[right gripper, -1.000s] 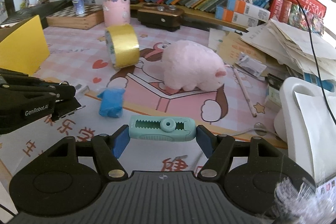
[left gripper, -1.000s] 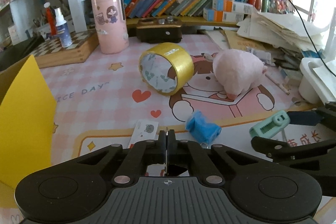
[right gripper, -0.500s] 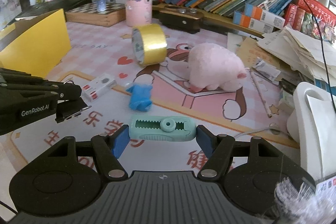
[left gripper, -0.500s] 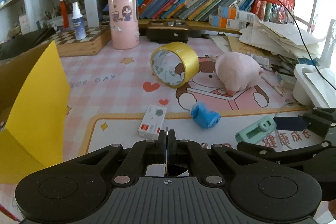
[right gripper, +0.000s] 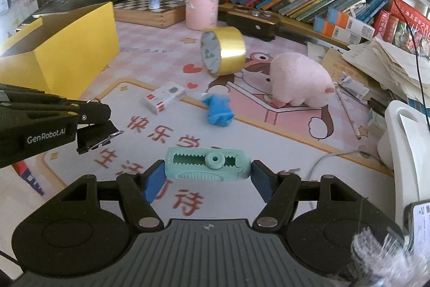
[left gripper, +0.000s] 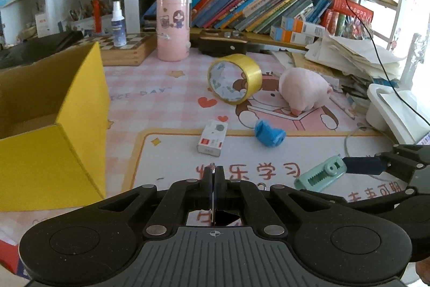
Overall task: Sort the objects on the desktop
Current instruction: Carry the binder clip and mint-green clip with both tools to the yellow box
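A worktop [left gripper: 172, 104] with a pink checked cartoon mat sits in front of a shelf full of leaning books [left gripper: 242, 7]. A messy pile of papers [left gripper: 349, 55] lies at the right side.

On the mat a roll of yellow tape [left gripper: 235, 78] stands on its edge. Just beside it, to the right, lies a pink plush pig [left gripper: 305, 93]. Nearer to the camera are a small white and red box [left gripper: 212, 137] and a crumpled blue thing [left gripper: 268, 133], a little apart from each other. A tall pink tube with a cartoon girl [left gripper: 173, 28] stands at the back, next to a wooden chessboard box [left gripper: 129, 47] with a spray bottle [left gripper: 118, 23] on top. An open yellow cardboard box [left gripper: 59, 125] stands at the left.

The right gripper [right gripper: 208, 176] is about half open, and its blue pads [right gripper: 154, 180] press on both ends of a mint green correction tape [right gripper: 208, 164]. It holds the correction tape up above the mat, lying sideways.

The left gripper [left gripper: 213, 176] is closed all the way. From the right wrist view a black binder clip [right gripper: 94, 136] hangs at its tip [right gripper: 94, 112], pinched by its wire handle. The clip is in the air above the mat, near the yellow cardboard box.
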